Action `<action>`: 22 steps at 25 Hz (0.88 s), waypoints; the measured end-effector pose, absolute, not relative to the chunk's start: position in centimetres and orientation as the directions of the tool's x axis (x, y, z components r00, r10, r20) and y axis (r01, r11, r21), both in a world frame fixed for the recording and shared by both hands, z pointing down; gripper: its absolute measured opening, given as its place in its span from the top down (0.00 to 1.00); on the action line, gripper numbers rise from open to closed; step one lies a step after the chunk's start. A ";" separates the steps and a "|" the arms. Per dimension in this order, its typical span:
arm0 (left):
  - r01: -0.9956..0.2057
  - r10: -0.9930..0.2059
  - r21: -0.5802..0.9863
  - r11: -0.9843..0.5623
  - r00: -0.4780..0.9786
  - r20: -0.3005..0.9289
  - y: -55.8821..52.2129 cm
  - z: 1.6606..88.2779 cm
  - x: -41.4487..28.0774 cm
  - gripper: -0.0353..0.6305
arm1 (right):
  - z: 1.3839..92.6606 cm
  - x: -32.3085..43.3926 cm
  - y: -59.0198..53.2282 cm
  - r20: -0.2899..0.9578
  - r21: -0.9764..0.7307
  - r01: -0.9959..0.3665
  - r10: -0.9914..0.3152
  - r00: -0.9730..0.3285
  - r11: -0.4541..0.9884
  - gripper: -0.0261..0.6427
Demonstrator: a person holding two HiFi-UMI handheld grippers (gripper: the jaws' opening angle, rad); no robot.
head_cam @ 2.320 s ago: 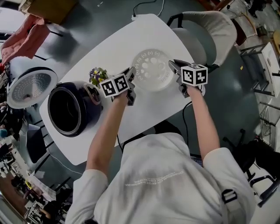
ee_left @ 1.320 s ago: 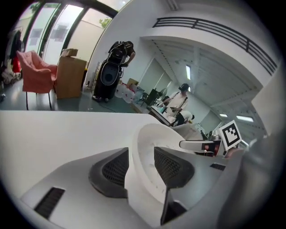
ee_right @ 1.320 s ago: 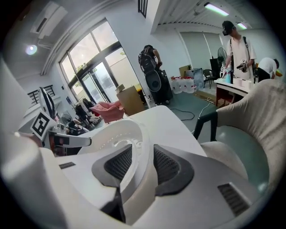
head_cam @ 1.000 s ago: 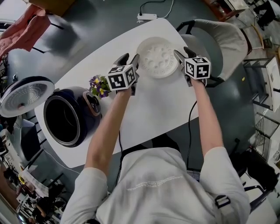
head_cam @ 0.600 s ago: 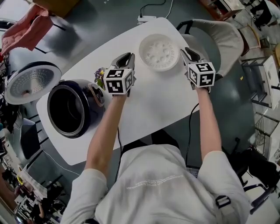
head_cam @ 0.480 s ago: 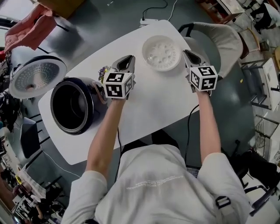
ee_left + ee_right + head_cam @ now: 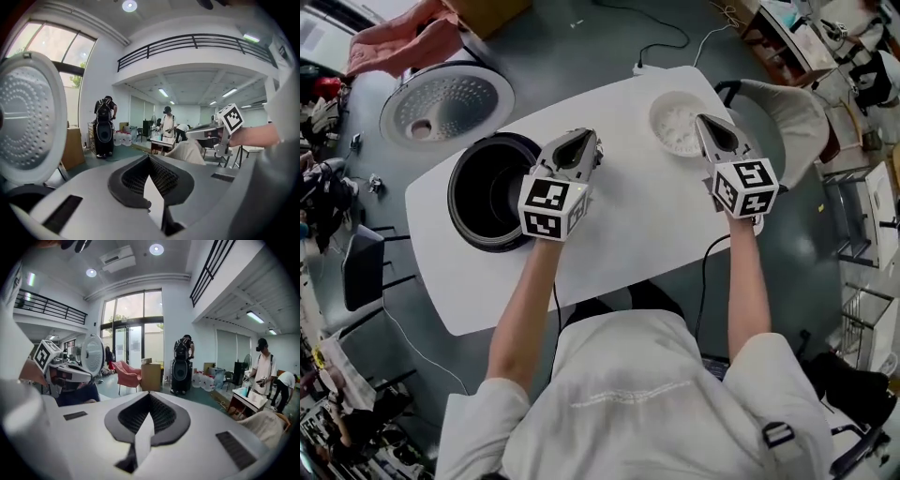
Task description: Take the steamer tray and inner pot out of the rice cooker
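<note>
Right gripper [image 7: 703, 122] higher, just closed empty, beside the steamer tray [image 7: 675, 127].

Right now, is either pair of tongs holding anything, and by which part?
Nothing is held. The left tongs and right tongs have both just closed on empty air; the steamer tray lies free on the table.

Your counter [image 7: 647, 225] is plain white. The rice cooker [image 7: 464, 211] on it is dark, black inside; its open lid [image 7: 445, 101] is silvery with rings of dots. The steamer tray [image 7: 675, 127] is white, patterned with round holes. Your left claw [image 7: 589, 142] and right claw [image 7: 705, 122] are grey, with black meshed pads and black-and-white square markers. Beyond the rice cooker lies a pink cloth [image 7: 403, 42].
</note>
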State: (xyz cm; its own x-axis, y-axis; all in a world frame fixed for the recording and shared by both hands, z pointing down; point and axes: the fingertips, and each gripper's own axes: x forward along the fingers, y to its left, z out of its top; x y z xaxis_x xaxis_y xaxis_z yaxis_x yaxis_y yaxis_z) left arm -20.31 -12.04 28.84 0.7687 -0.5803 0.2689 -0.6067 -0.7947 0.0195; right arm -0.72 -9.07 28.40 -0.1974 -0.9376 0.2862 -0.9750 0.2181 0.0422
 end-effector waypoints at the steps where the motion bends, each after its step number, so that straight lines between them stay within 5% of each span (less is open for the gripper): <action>1: -0.613 -0.591 0.015 -0.790 0.767 0.248 -11.8 27.9 -21.7 0.93 | 27.6 -2.5 -9.3 0.278 0.046 -0.968 -0.933 -0.226 0.248 0.92; 8: -0.702 -0.696 -0.025 -0.712 0.700 0.162 -10.7 23.9 -32.5 0.93 | 24.2 -15.1 -9.9 0.264 0.008 -0.879 -0.849 -0.458 0.476 0.92; 17: -0.871 -0.847 -0.053 -0.488 0.459 0.268 -10.1 26.6 -47.9 0.92 | 25.4 -28.5 -9.7 0.313 -0.069 -0.743 -0.692 -0.650 0.666 0.92; 22: -0.898 -0.842 0.003 -0.439 0.413 0.347 -9.7 29.7 -52.6 0.75 | 28.9 -33.3 -9.6 0.423 -0.100 -0.691 -0.598 -0.681 0.716 0.69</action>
